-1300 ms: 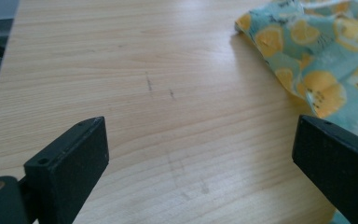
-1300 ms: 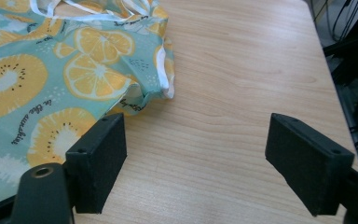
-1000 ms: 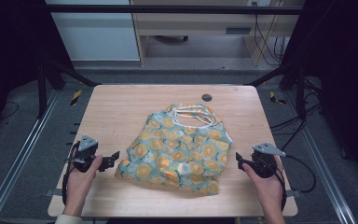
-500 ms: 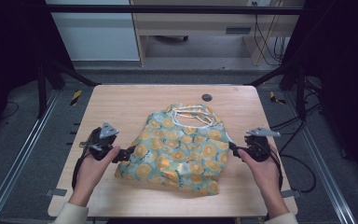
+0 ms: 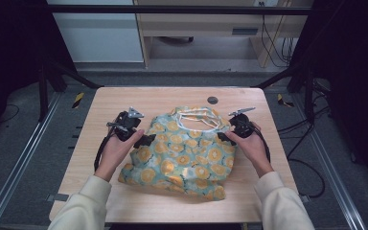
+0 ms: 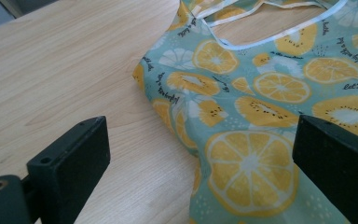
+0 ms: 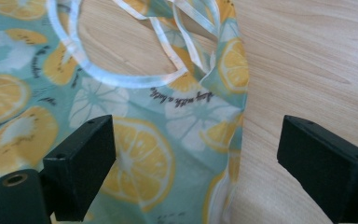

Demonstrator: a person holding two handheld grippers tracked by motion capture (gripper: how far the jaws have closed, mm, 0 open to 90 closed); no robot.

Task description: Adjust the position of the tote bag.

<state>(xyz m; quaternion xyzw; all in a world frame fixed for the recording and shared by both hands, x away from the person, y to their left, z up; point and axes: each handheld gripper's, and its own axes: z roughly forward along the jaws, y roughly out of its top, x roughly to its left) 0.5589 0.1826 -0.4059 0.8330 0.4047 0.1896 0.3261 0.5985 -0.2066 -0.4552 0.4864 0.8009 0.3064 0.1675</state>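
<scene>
A teal cloth bag (image 5: 187,151) printed with orange and lemon slices lies crumpled flat on the wooden table (image 5: 124,100), its white-trimmed handles (image 5: 199,117) at the far end. My left gripper (image 5: 146,140) is at the bag's left edge, open. In the left gripper view its jaws stand wide apart over the bag's edge (image 6: 182,121), and the left gripper (image 6: 200,140) holds nothing. My right gripper (image 5: 223,136) is at the bag's right edge near the handles. Its jaws have just been opening; the right gripper (image 7: 198,135) straddles the bag's hem (image 7: 233,154) without pressing on it.
A small dark round disc (image 5: 212,100) sits on the table beyond the bag. Metal frame rails (image 5: 14,177) run along both sides of the table. Cables (image 5: 311,163) trail off to the right, and a cabinet (image 5: 105,38) stands behind.
Both hands have moved forward and inward from the table's front corners to the left and right sides of the bag. The bag has not moved.
</scene>
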